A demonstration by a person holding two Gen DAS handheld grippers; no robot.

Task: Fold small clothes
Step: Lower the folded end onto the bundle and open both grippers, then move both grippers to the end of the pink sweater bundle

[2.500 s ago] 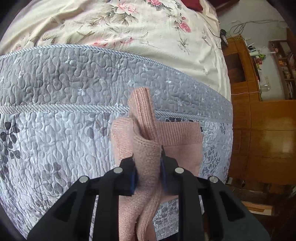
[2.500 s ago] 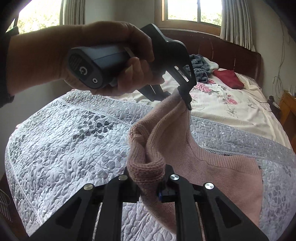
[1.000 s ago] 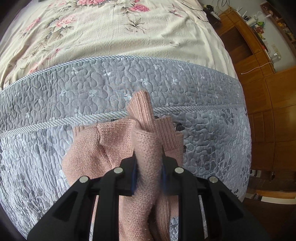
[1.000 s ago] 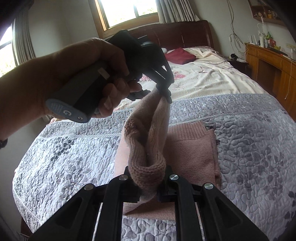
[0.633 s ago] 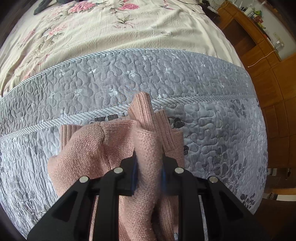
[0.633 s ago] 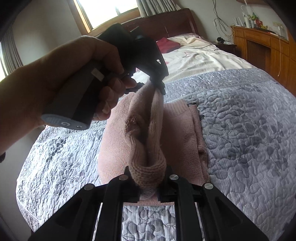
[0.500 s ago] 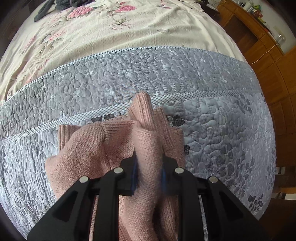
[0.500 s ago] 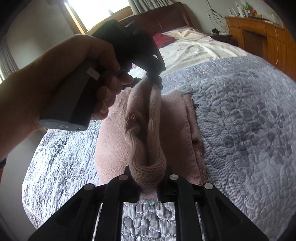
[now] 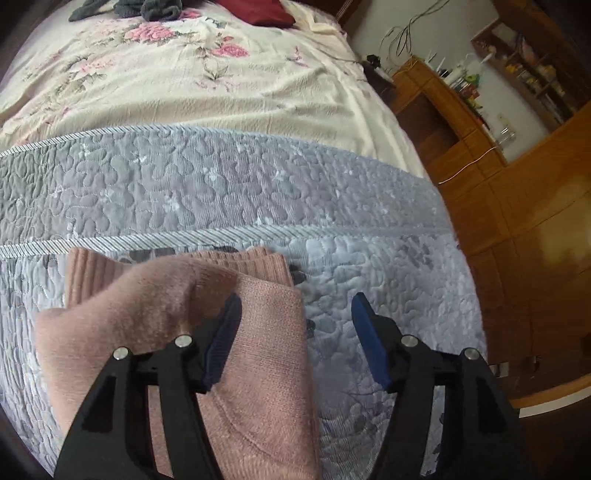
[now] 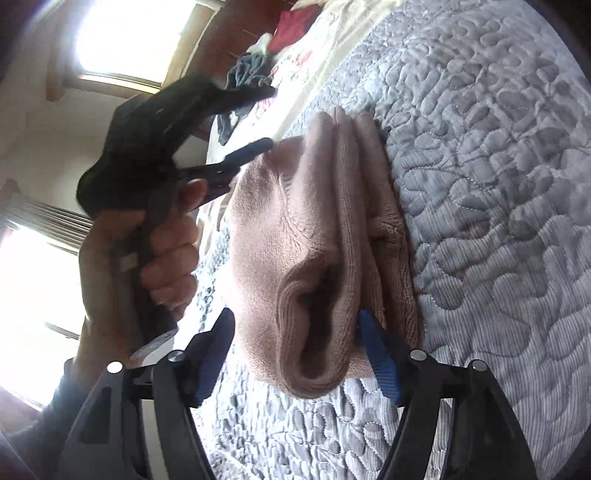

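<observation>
A pink knitted sweater (image 9: pixel 177 314) lies folded in layers on the grey quilted cover (image 9: pixel 221 192). My left gripper (image 9: pixel 295 325) is open just above the fold's right edge; its left finger hangs over the knit and its right finger over the quilt. In the right wrist view the sweater (image 10: pixel 314 221) is a thick folded bundle. Its looped near end sits between the spread fingers of my right gripper (image 10: pixel 295 332), which is open and not pinching it. At the bundle's far end a hand (image 10: pixel 166 251) holds the left gripper (image 10: pixel 264 120), which is open.
Beyond the quilt lies a cream floral sheet (image 9: pixel 184 81) with a dark heap of clothes (image 9: pixel 147 5) and a red pillow (image 9: pixel 255 11) at the head. Wooden cabinets (image 9: pixel 517 221) stand close on the right of the bed. Bright windows (image 10: pixel 122 40) are behind the hand.
Both grippers were shut on the raised sweater edge. They carried it across and down, and now both stand open with the sweater lying folded on the quilt.
</observation>
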